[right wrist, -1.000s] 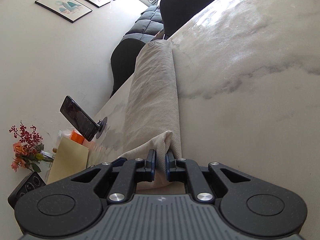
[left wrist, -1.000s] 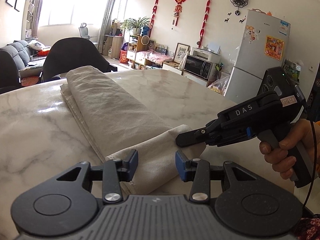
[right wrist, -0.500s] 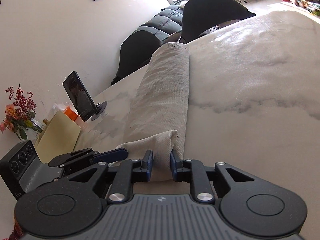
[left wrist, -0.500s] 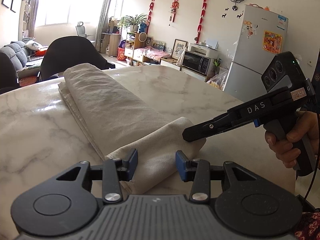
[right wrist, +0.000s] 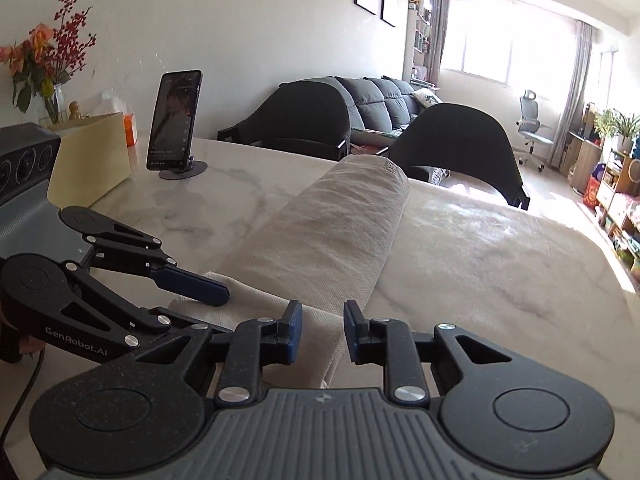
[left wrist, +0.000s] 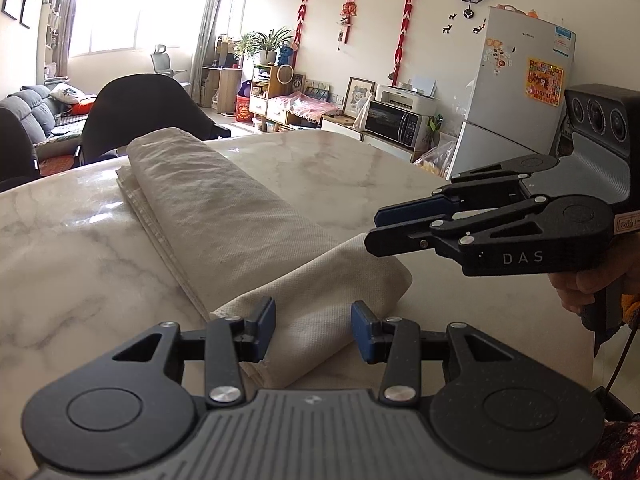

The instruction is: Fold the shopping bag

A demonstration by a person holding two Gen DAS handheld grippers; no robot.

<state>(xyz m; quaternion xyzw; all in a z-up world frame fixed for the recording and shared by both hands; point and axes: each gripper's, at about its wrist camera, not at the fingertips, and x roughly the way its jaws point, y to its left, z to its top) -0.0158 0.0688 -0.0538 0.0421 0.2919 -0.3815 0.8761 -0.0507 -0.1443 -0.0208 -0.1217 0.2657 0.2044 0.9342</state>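
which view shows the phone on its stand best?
Right wrist view: the phone stands upright on its round stand on the marble table, left of the folded shopping bag, screen lit. The left wrist view does not show it at all.

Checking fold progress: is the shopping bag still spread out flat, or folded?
Folded. The shopping bag lies on the marble table as a long narrow strip, its layered edges stacked along one side.

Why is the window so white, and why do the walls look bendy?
Left wrist view: sunlight blows out the window, and the fisheye lens bows the fridge. Right wrist view: the window glares too, with shine on the table beside the bag.
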